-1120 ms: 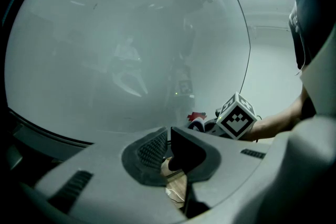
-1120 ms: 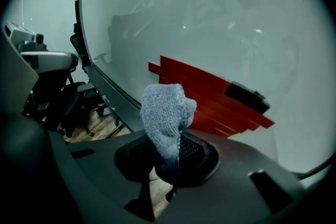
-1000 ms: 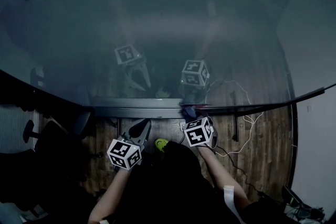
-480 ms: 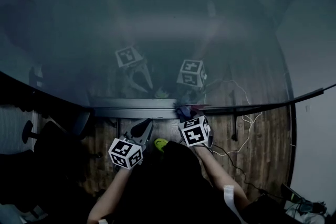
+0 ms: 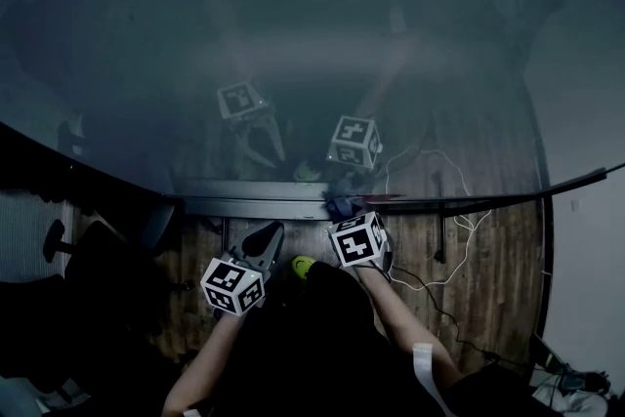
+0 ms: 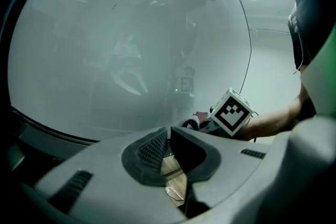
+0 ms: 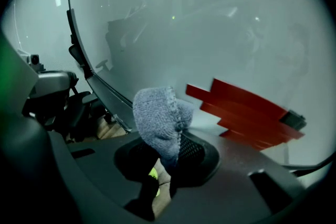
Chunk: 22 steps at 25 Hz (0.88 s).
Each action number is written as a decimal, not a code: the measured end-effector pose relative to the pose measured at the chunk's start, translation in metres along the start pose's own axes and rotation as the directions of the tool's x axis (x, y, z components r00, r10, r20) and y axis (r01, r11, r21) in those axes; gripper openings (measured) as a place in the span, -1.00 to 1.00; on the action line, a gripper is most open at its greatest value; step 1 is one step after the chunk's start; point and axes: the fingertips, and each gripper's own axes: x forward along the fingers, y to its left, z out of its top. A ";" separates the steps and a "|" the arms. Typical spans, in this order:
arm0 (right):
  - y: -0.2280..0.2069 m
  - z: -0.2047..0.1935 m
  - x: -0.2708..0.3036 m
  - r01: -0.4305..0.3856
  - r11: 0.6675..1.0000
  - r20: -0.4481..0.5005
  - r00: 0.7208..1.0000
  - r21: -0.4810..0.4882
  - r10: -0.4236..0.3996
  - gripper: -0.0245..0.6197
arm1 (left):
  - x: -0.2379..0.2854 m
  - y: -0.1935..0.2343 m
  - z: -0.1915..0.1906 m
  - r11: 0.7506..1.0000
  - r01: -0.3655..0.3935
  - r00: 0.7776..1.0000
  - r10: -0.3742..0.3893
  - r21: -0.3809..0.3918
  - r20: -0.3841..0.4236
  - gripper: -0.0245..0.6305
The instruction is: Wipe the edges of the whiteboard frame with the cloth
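sliding left along the whiteboard frame [image 5: 244, 206], right hand-held gripper [image 7: 169, 140] clamps the cloth [image 7: 156, 115]; left hand-held gripper [image 6: 169, 138] stays closed.

The left gripper [image 5: 264, 231] and the right gripper [image 5: 344, 210] both have smooth moulded grey shells with short slotted recesses beside the jaws. The left cube [image 5: 232, 285] and the right cube [image 5: 356, 240] have white faces printed with black square markers. The pads [image 6: 152, 147] are dark and finely ribbed, set in rounded dark surrounds. The person wears a dark top [image 5: 312, 347] that leaves the forearms bare, with a white strip [image 5: 426, 361] beside the right upper arm.
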 end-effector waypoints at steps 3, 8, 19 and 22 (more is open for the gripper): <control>0.009 0.006 0.002 0.032 0.994 -0.021 0.999 -0.103 -0.034 -0.70 | -0.003 0.006 0.002 1.000 0.005 1.000 -0.005 -0.007 0.005 -0.84; 0.013 0.000 -0.005 0.081 0.947 -0.044 0.994 -0.312 -0.100 -0.70 | -0.005 -0.007 0.000 1.000 0.009 1.000 -0.009 -0.003 0.010 -0.84; 0.050 0.014 0.017 0.037 0.921 -0.054 0.997 -0.388 -0.062 -0.70 | -0.027 0.011 0.002 1.000 -0.009 1.000 0.009 -0.014 0.010 -0.84; 0.055 0.014 0.021 0.042 0.908 -0.056 0.996 -0.417 -0.071 -0.70 | -0.034 0.016 -0.001 1.000 -0.013 1.000 0.013 -0.016 0.003 -0.84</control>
